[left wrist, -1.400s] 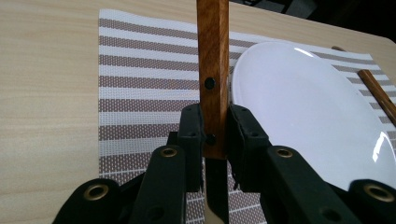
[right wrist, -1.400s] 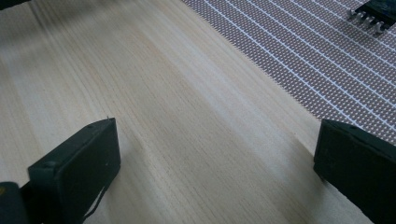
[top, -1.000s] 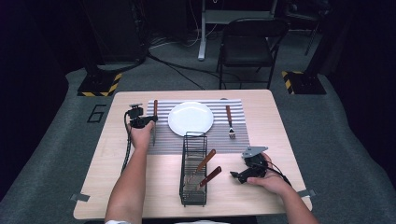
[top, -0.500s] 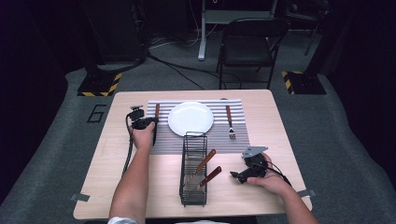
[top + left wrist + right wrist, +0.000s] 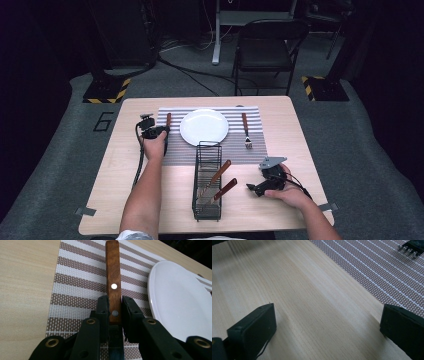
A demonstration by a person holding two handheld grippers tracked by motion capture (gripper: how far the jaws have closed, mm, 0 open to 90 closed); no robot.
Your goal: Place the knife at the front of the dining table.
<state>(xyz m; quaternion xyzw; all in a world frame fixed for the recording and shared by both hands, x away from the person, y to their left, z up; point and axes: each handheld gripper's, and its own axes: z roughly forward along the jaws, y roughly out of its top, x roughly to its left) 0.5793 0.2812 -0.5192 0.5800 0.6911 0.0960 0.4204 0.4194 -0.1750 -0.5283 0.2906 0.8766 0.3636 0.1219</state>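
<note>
Over the last second the left gripper [image 5: 115, 308] barely shifted, jaws clamped on the wooden-handled knife [image 5: 113, 282] lying on the striped placemat [image 5: 75, 285] just left of the plate [image 5: 204, 126], so its placing looked nearly done.

A single readable mark shows in the high view: a large dark numeral "6" [image 5: 103, 121] on the grey floor [image 5: 60, 150], just beside the left edge of the surface [image 5: 300, 145]. It sits level with the far half of the surface and reads upright from the person's side. The black-and-yellow striped bands [image 5: 102, 93] on the floor stands beyond the surface are warning stripes only, with no lettering. Both gripper views show no writing, label or brand that can be read.
</note>
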